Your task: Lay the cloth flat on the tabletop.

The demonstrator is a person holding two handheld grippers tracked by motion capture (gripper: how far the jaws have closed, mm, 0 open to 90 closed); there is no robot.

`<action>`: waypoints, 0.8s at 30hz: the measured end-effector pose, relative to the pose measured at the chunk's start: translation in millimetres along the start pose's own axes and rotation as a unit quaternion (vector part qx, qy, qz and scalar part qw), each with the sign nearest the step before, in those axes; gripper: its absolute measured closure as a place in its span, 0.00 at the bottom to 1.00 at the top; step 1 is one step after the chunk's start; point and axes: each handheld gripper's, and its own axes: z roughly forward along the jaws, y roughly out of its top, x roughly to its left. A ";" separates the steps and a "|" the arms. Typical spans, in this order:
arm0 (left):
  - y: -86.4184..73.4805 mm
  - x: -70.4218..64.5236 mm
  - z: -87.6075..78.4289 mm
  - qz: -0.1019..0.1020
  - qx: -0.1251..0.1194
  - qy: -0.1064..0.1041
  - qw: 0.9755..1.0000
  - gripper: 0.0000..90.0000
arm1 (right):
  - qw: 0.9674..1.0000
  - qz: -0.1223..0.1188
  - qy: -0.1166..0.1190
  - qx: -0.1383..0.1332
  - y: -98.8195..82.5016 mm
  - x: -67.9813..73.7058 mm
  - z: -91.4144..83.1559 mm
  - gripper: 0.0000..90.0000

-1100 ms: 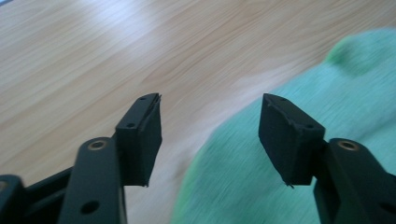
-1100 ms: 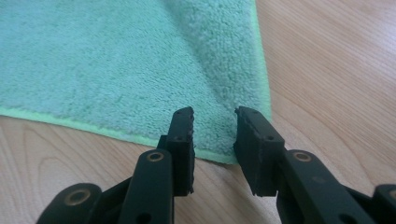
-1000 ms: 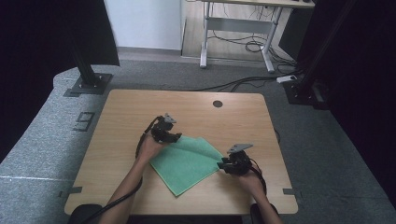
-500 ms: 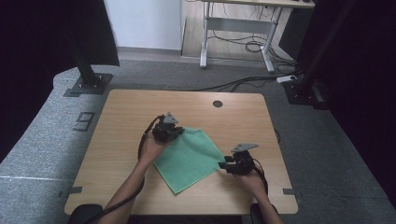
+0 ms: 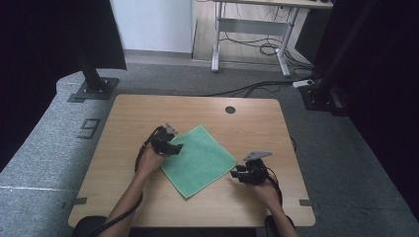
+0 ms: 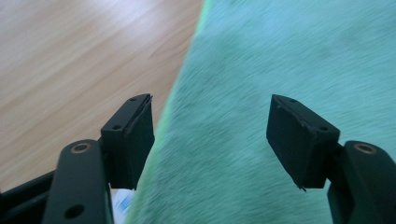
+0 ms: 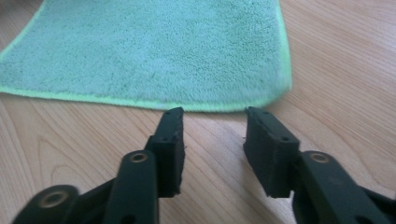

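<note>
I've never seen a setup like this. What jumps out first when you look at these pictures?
A green cloth lies flat and spread out in the middle of the wooden table. A person's hands hold two black grippers at its edges: the left gripper over the cloth's left edge, its jaws wide apart and just opened, the right gripper beside the cloth's right corner, jaws open with nothing between them.

Counted items: 1 green cloth [image 5: 198, 160] lying on 1 wooden worktop [image 5: 128, 118], which carries 1 round dark hole [image 5: 230, 109] near its far edge. There are 2 handheld grippers, the left gripper [image 5: 174, 147] and the right gripper [image 5: 238, 174], each with 2 black jaws and each held in 1 hand, 2 forearms in all.
</note>
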 end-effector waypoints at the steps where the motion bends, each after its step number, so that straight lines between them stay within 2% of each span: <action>1: -5.7 4.3 3.9 -0.006 0.011 0.004 1.000 0.34 | 1.000 0.000 0.000 0.000 1.1 1.2 0.5 0.71; 2: -5.7 4.3 3.9 -0.006 0.011 0.004 1.000 0.34 | 1.000 0.000 0.000 0.000 1.1 1.2 0.5 0.71; 3: -12.8 7.7 8.7 -0.010 0.025 0.008 1.000 0.33 | 1.000 -0.005 0.000 0.001 3.9 4.9 3.1 0.72; 5: -16.4 9.3 9.4 -0.016 0.020 0.008 1.000 0.32 | 1.000 -0.009 -0.002 0.002 5.0 6.7 5.0 0.71; 6: -19.2 11.1 9.5 -0.032 0.014 0.001 0.999 0.31 | 1.000 -0.014 -0.004 0.005 5.7 8.5 7.0 0.69; 7: -21.2 12.2 9.1 -0.042 0.012 -0.004 0.999 0.31 | 1.000 -0.020 -0.017 0.010 6.3 12.3 10.6 0.61; 8: -22.8 12.0 8.4 -0.044 0.009 -0.005 0.999 0.31 | 1.000 -0.020 -0.017 0.010 6.3 12.3 10.6 0.61; 10: -25.3 9.7 5.8 -0.040 0.009 -0.004 0.999 0.31 | 0.999 -0.021 -0.029 0.012 6.3 14.2 13.4 0.54; 11: -27.6 8.1 3.6 -0.037 0.009 -0.005 0.999 0.31 | 0.999 -0.010 -0.043 0.011 6.8 14.6 14.7 0.46; 12: -27.6 8.1 3.6 -0.037 0.009 -0.005 0.999 0.31 | 0.999 -0.010 -0.043 0.011 6.8 14.6 14.7 0.46; 14: -30.8 6.6 1.4 -0.042 0.008 -0.009 0.999 0.31 | 0.998 0.013 -0.059 0.002 8.3 14.6 17.1 0.36; 15: -32.6 6.0 0.2 -0.044 0.007 -0.011 0.999 0.31 | 0.998 0.013 -0.059 0.002 8.3 14.6 17.1 0.36; 16: -34.9 4.9 -1.4 -0.048 0.006 -0.014 0.999 0.31 | 0.997 0.021 -0.075 0.002 9.5 16.5 20.9 0.29; 18: -38.0 3.0 -4.0 -0.049 0.005 -0.018 0.999 0.31 | 0.997 0.023 -0.077 0.004 9.8 17.4 22.5 0.27; 19: -40.2 1.3 -6.0 -0.051 0.005 -0.020 0.998 0.31 | 0.996 0.024 -0.090 0.010 9.8 19.8 28.3 0.22; 24: -46.2 -7.0 -14.5 -0.044 0.012 -0.022 0.999 0.30 | 0.993 0.024 -0.112 0.028 10.2 18.9 34.5 0.20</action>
